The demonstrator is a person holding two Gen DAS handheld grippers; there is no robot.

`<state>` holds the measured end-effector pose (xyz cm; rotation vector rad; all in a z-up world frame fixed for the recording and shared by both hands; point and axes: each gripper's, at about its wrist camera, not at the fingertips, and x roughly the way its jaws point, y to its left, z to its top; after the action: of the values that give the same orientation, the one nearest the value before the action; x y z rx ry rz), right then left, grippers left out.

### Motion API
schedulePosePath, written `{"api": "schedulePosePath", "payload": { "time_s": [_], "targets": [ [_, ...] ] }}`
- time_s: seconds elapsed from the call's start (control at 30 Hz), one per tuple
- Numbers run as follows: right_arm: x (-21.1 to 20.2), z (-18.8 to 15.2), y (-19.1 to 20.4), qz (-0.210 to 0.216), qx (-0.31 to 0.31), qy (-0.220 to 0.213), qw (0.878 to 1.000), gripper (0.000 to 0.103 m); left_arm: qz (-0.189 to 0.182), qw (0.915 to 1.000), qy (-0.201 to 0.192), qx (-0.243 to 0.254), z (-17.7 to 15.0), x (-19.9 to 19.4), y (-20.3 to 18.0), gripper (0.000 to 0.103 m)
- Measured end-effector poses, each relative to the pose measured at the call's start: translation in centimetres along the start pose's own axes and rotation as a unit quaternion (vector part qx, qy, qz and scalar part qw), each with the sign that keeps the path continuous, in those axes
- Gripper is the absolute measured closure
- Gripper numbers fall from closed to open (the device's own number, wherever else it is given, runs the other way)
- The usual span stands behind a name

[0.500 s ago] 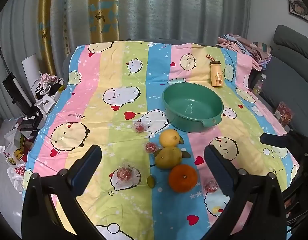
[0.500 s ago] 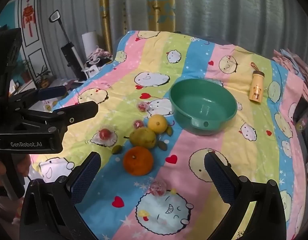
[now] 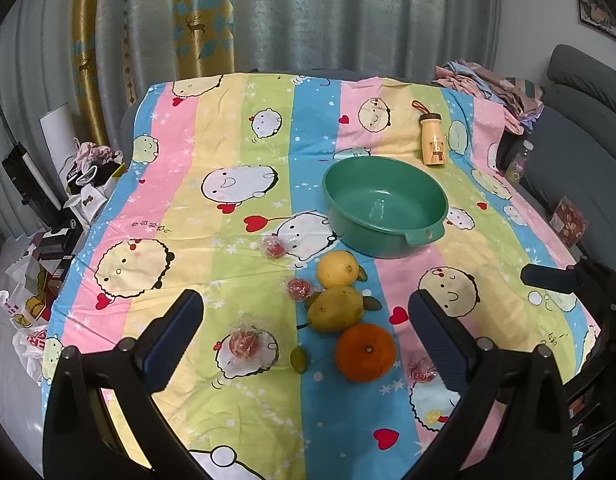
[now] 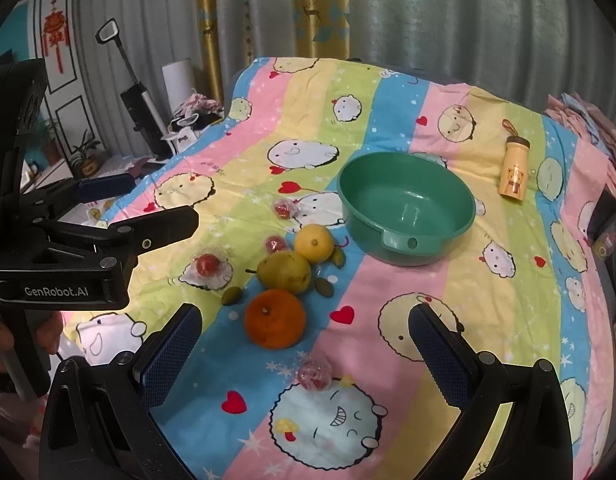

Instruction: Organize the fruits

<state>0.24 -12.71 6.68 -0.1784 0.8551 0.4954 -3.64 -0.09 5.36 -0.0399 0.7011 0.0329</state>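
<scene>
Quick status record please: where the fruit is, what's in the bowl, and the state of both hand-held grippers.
bowl: green bowl, nothing in it
big fruit: orange, pear, lemon, in a touching row on the cloth beside the bowl
small fruit: wrapped red fruits scattered around them
left hand-held gripper: open, holding nothing
right hand-held gripper: open, holding nothing
other: yellow bottle behind the bowl

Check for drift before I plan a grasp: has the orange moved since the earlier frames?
No. The orange sits in the same spot, just below the pear and short of the green basin, as before.
</scene>
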Motion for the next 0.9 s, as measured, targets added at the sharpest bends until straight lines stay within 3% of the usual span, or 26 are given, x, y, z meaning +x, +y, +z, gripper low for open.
{"api": "schedulePosePath", "payload": {
  "time_s": [0.33,0.5,0.67,0.9],
  "targets": [
    [1.0,-0.7,-0.8,0.002,0.018,0.011,1.0,0.0,-0.006,0.9998,0.02,0.005,-0.2,1.6,-0.3,0.0],
    [2.2,-1.5,-1.8,-0.009,0.014,-0.015,1.0,0.0,-0.027,0.9988,0.042,0.003,-0.8,3.1,-0.4,0.0],
    [3.3,-2.5,-3.2,-0.005,0.03,0.006,1.0,0.0,-0.069,0.9946,0.073,-0.029,-1.8,5.1,0.7,0.0],
    [4.8,-5.1,-4.8,0.018,0.064,0.044,0.997,0.0,-0.083,0.9895,0.105,-0.054,-4.2,7.2,1.9,0.0]
  ]
}}
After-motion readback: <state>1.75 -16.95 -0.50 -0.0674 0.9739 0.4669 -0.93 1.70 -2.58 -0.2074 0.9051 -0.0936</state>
